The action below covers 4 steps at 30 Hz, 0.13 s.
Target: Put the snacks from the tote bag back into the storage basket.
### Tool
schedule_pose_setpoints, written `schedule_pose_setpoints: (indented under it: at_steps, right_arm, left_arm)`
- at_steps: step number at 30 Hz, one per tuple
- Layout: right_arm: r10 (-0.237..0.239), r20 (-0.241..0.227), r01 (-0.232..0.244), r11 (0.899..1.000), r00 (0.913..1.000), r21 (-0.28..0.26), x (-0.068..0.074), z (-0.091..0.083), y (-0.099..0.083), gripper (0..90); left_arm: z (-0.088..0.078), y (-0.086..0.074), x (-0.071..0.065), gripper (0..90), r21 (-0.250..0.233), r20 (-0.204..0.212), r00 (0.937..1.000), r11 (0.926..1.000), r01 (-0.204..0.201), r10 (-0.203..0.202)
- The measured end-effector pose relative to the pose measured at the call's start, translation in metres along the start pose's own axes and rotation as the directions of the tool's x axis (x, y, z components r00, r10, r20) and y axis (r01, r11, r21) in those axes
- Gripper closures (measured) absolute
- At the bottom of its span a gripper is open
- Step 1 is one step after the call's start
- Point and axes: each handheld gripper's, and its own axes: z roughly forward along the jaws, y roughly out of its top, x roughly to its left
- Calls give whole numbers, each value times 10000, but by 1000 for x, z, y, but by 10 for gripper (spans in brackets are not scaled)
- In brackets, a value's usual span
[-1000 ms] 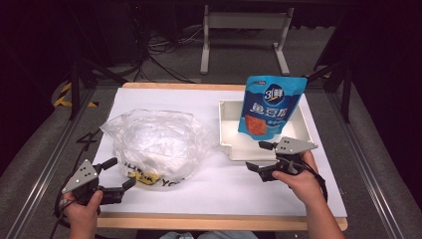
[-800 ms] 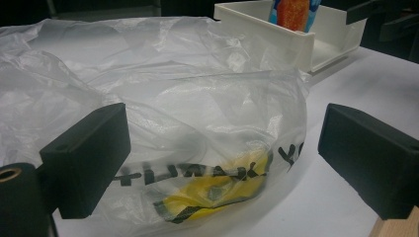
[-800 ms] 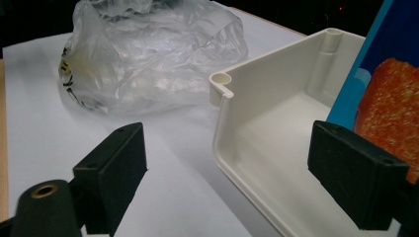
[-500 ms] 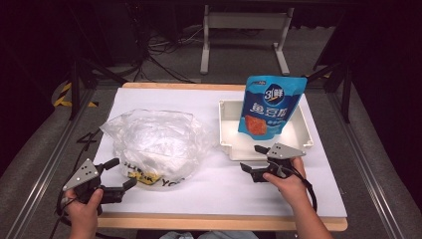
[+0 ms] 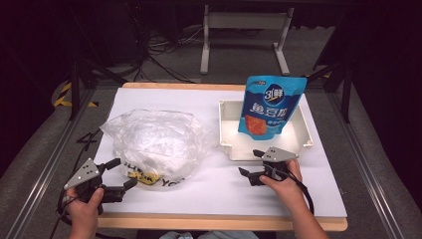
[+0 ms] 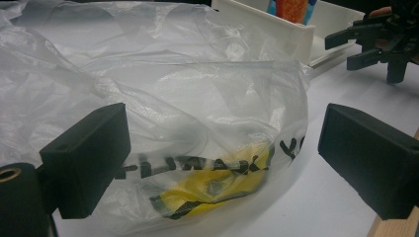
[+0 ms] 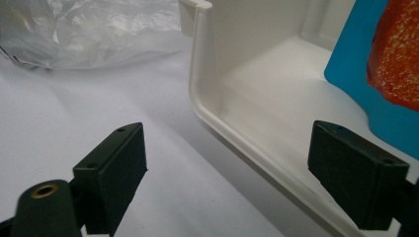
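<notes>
1. A white rectangular plastic tray point(image 5: 226, 127) is sitting on the white-covered table point(image 5: 209, 194), right of centre in the high view; taking it as the landmark.
2. A blue glossy snack pouch point(image 5: 266, 107) w/ white lettering and an orange-red picture panel is standing upright inside the tray, leaning toward its far side. The right gripper view is showing its blue edge and the grainy orange-red panel point(image 7: 395, 64) against the tray's inner floor.
3. A crumpled clear plastic bag point(image 5: 154, 144) is lying left of the tray, close to its left wall but whether touching, can't tell. It's puffed up and wrinkled, w/ black printed letters and a yellow patch along the near edge. In the left gripper view point(image 6: 197, 123) the yellow patch and black print are showing through the film, low down.
4. The left gripper point(image 5: 122, 174) is sitting well left of the tray, at the bag's near-left corner, held in the person's left hand point(image 5: 82, 209). Jaws are standing wide apart; in the left gripper view point(image 6: 222, 158) they're framing the bag's printed end, the left-hand jaw right against the film, nothing gripped.
5. The right gripper point(image 5: 251, 164) is resting just in front of the tray's near wall, held in the right hand point(image 5: 283, 181), pointing left. Jaws are spread wide, gripping nothing; in the right gripper view point(image 7: 227, 173) they're straddling the tray's rounded corner point(image 7: 200, 98).
6. The right gripper is also showing far off in the left gripper view point(image 6: 358, 47), next to the tray's wall point(image 6: 276, 37).
</notes>
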Motion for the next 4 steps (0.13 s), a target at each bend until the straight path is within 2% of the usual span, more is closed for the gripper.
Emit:
schedule_pose_setpoints:
  at_steps: [4]
  right_arm:
    - [-40, -61, 41, 10000, 10000, 74, 1, 1, -1, 156]
  left_arm:
    - [0, 0, -1, 60, -34, 3, 10000, 10000, -3, 3]
